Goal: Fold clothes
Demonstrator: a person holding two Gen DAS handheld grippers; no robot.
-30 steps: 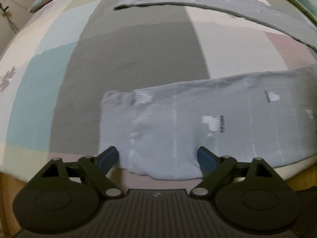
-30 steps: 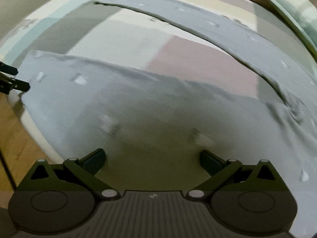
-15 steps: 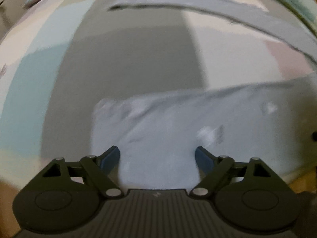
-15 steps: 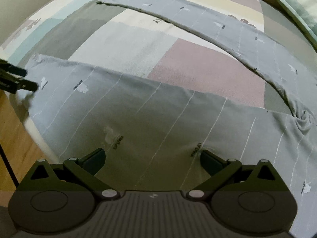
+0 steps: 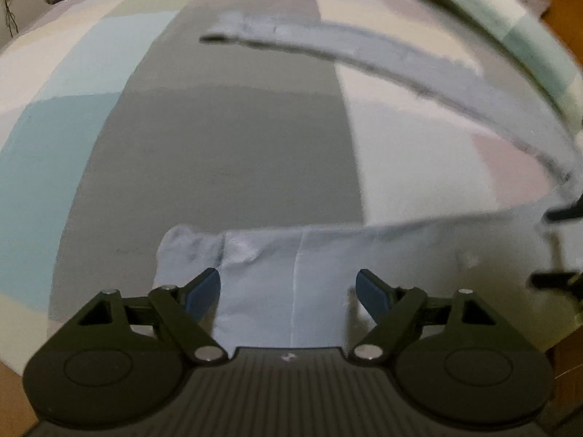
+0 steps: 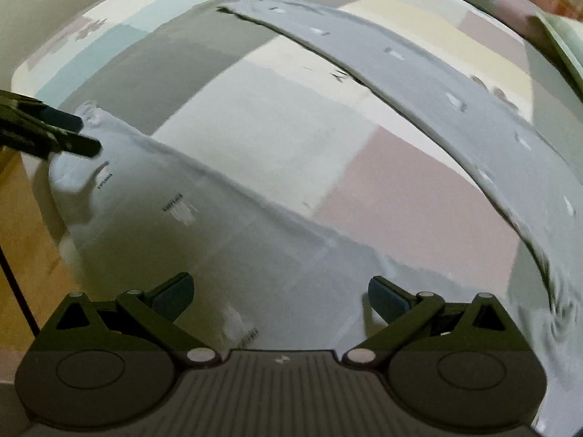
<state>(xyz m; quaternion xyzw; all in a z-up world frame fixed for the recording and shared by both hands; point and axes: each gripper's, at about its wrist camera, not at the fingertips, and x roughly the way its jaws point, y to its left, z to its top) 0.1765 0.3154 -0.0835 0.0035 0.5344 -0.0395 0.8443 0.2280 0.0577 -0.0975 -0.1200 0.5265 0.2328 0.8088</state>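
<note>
Grey trousers lie flat on the bed, legs spread apart. The near leg (image 5: 364, 255) runs across the foot of the left wrist view, and its hem end (image 5: 189, 251) lies just ahead of my left gripper (image 5: 288, 284). Its blue pads straddle the cloth without pressing on it, and the jaws are closing. The far leg (image 5: 400, 58) curves across the top. My right gripper (image 6: 280, 287) hangs open over the near leg (image 6: 218, 236), further along from the hem. The far leg (image 6: 437, 73) arcs to the crotch at the right. The left gripper (image 6: 54, 131) shows at the hem.
The bed has a patchwork sheet (image 5: 237, 145) of grey, teal, cream and pink panels. A pillow (image 5: 510, 18) lies at the far right. Wooden floor (image 6: 25, 236) shows past the bed's near edge on the left of the right wrist view.
The right gripper has slid left along the near leg toward the hem, so the left gripper looms larger in its view. The left gripper's jaws have narrowed a little over the hem.
</note>
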